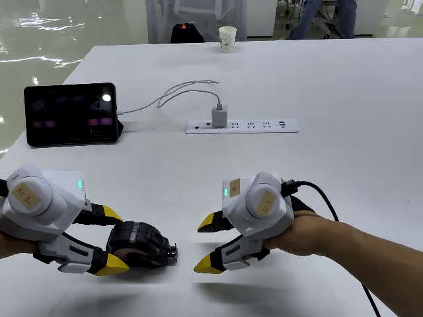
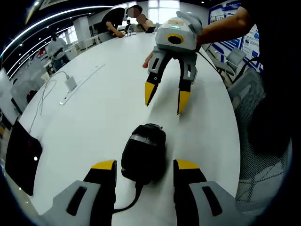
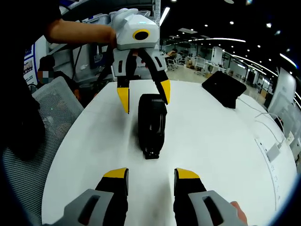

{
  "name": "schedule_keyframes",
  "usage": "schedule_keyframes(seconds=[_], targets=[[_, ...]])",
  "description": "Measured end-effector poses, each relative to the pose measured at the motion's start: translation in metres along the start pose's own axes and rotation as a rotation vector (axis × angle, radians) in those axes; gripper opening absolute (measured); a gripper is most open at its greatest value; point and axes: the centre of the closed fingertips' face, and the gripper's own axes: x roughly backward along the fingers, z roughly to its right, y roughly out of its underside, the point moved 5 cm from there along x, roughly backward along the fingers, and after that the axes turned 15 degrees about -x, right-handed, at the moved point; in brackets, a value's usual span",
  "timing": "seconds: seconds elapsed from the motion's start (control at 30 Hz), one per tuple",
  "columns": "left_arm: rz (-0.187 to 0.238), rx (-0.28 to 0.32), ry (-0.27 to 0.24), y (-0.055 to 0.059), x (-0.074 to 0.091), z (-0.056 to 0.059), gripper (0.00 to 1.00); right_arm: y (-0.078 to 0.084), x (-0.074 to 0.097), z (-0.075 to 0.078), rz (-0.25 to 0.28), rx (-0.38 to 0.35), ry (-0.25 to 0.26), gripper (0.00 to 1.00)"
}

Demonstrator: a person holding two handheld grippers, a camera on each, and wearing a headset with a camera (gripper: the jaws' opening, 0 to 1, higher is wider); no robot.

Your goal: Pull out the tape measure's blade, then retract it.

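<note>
The left gripper is low on the near left of the white desk. Its 2 jaws are open, with 1 on each side of the black tape measure. In the left gripper view a thin strip of white desk shows between each jaw and the tape measure, so the gripper is not squeezing it. The tape measure lies on the desk. Its front end pokes out past the yellow tips and points at the right gripper. The blade is still inside, and a small tab shows at the front end.

The right gripper is just to the right and faces the tape measure, with a bit of bare desk between them. Its jaws are wide open and hold nothing. A hand holds it from behind.

Farther back on the left, a dark tablet stands tilted. To its right lies a white power strip with a charger plugged in. A cable runs from the charger to the tablet. A paper cup stands at the far edge.
</note>
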Motion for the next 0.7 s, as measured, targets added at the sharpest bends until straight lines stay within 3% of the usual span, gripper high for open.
schedule_keyframes(seconds=[0.4,0.7], targets=[[-0.037,-0.035,0.049,0.004,-0.008,-0.004,0.32,-0.008,-0.023,-0.001,-0.017,-0.004,-0.028,0.28],[-0.04,-0.044,0.056,0.008,-0.01,-0.008,0.27,-0.012,-0.037,0.001,-0.024,-0.014,-0.034,0.22]])
